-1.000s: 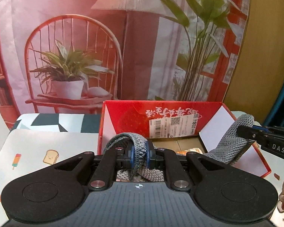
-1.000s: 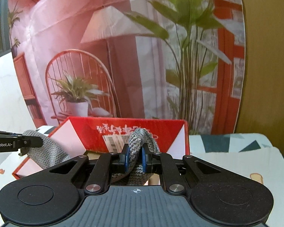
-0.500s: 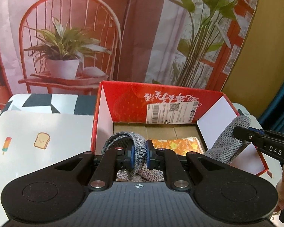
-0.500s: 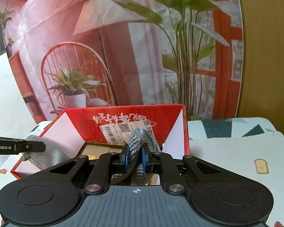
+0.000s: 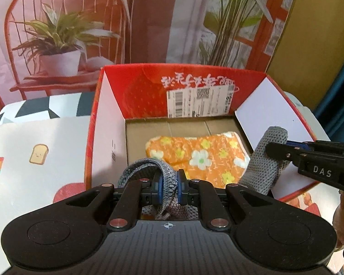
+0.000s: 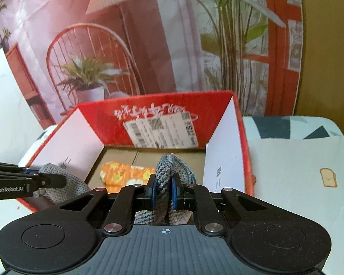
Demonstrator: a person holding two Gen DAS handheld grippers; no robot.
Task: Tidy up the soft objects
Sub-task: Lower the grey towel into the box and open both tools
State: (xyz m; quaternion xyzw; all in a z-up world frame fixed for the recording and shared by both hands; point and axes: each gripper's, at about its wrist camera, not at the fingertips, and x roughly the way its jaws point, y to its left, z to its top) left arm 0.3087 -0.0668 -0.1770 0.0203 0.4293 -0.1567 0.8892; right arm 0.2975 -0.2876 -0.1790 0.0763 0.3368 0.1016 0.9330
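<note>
Grey knit cloth (image 5: 261,160) hangs between both grippers above the near edge of the red box (image 5: 135,91): the left gripper (image 5: 168,189) is clamped on one end, the right gripper (image 6: 164,190) on the other. An orange flowered cloth (image 5: 201,158) lies inside the box on the desk (image 5: 34,142).

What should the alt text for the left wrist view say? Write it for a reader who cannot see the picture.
The left gripper is shut on one end of a grey knitted cloth over an open red cardboard box, while the right gripper holds the other end at the right. An orange flowered cloth lies on the box floor.
</note>
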